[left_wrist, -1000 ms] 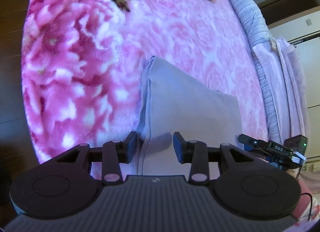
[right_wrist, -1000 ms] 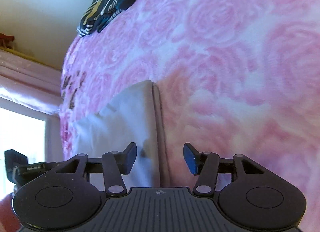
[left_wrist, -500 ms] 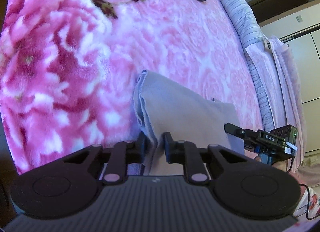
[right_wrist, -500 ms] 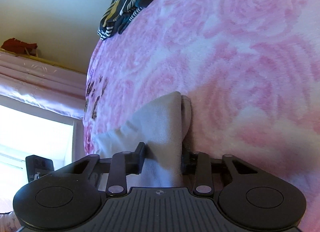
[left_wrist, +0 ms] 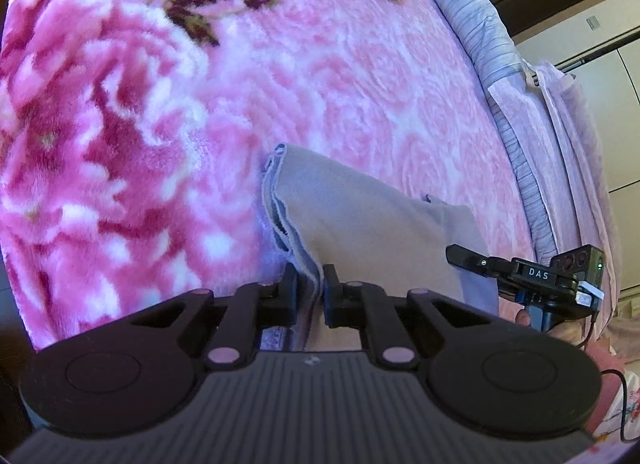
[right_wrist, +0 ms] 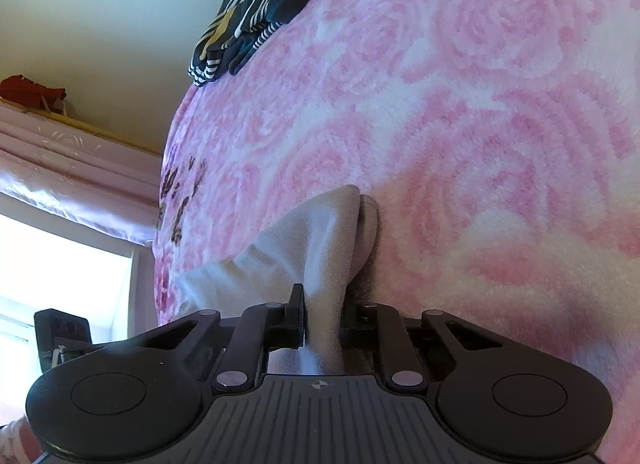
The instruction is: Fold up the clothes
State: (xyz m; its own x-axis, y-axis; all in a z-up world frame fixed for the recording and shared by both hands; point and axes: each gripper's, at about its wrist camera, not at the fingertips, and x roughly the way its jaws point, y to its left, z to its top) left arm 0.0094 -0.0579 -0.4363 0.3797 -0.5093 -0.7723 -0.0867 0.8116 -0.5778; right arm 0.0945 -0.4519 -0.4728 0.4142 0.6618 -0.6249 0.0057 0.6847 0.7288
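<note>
The plush fleece blanket (left_wrist: 360, 76) is pale pink with lighter rose swirls, turning to deep magenta and white blooms with dark maroon leaves at one side. The soft folded garment (left_wrist: 360, 216) on it is plain pale grey. The crumpled striped garment (right_wrist: 260, 4) is navy with white and mustard-yellow bands. Both black plastic grippers (left_wrist: 310, 292) (right_wrist: 322, 316) are matte.

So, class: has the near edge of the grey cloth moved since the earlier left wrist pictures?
Yes. Against the pink blanket, the grey cloth edge has lifted off it, bunched between the closing jaws of the left hand-held gripper.
</note>
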